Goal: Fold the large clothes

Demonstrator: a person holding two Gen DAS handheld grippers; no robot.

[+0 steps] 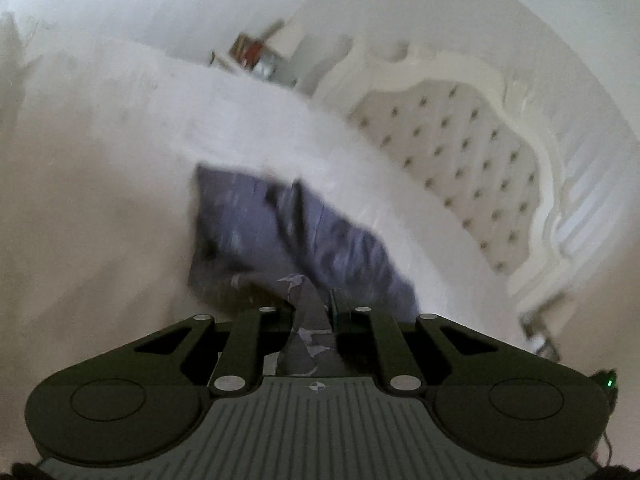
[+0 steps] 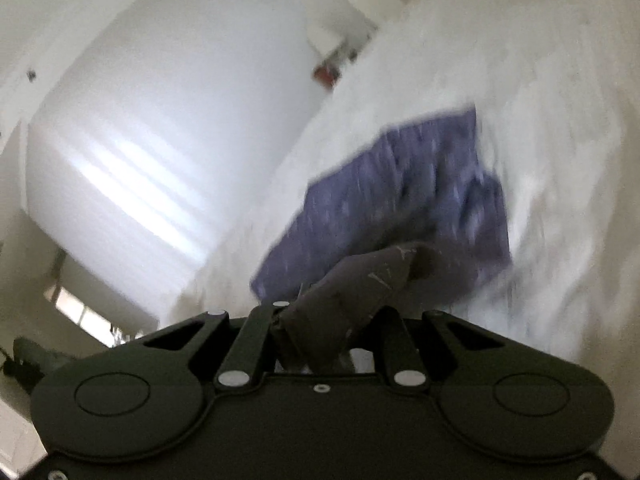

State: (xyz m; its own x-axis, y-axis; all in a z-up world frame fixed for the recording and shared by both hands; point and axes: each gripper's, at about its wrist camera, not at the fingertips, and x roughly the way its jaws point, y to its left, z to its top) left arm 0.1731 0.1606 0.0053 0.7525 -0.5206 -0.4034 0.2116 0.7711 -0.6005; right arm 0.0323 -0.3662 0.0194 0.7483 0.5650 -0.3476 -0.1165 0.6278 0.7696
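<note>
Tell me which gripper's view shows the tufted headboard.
The left gripper, shut on the purple garment: its view shows the tufted headboard. The right gripper's shows only wall and white bedding.

Matt purple cloth garment [image 1: 312,232] lies on rough white bedcover [image 1: 100,160].

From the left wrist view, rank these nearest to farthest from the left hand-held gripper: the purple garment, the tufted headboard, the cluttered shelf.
1. Purple garment: pinched in the left hand-held gripper, spread just ahead on the white bed.
2. Tufted headboard: to the right, beyond the bed's edge.
3. Cluttered shelf: top centre, past the bed's far side.
</note>
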